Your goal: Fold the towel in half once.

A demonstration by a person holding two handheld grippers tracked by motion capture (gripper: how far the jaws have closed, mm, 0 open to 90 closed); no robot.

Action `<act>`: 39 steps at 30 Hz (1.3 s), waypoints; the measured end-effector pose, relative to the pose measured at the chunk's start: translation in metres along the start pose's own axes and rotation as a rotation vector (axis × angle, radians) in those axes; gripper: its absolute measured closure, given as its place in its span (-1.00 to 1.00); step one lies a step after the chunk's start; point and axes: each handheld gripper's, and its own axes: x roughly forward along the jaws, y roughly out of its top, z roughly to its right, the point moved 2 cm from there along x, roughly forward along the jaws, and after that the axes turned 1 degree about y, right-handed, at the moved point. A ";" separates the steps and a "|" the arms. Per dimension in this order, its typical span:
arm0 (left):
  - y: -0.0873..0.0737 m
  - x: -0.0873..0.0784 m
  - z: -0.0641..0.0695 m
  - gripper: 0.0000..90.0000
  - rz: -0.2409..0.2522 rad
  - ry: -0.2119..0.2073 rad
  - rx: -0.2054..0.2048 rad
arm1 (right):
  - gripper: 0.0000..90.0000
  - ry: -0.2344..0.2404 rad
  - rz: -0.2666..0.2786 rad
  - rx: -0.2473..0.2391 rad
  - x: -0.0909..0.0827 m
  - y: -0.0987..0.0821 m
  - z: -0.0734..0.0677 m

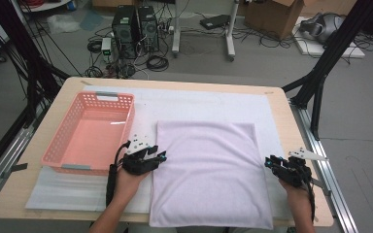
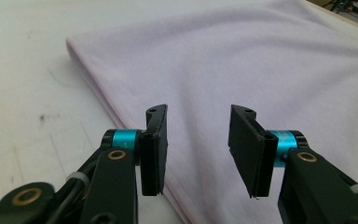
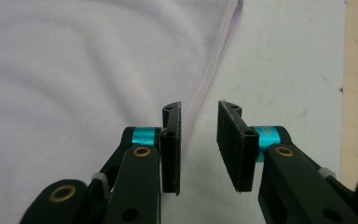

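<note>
Both grippers parked at the towel's edges

Left gripper (image 1: pixel 161 156) and right gripper (image 1: pixel 268 162) both spread, nothing pinched, flanking the folded towel (image 1: pixel 209 170).

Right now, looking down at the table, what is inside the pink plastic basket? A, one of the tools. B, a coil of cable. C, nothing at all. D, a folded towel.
C: in the high view the pink basket shows only its bare floor, while the folded lilac towel lies flat on the white mat beside it, with the left tool at the towel's left edge and the right tool at its right edge.
</note>
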 end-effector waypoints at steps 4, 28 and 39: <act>0.013 0.018 -0.010 0.31 -0.016 0.008 -0.021 | 0.54 0.026 0.006 -0.037 0.016 0.016 0.006; 0.048 0.097 -0.070 0.40 -0.156 0.174 -0.074 | 0.63 -0.002 -0.071 -0.018 0.131 0.080 0.046; 0.066 0.087 -0.065 0.89 0.039 0.199 0.012 | 0.94 -0.105 0.078 -0.089 0.101 0.097 0.047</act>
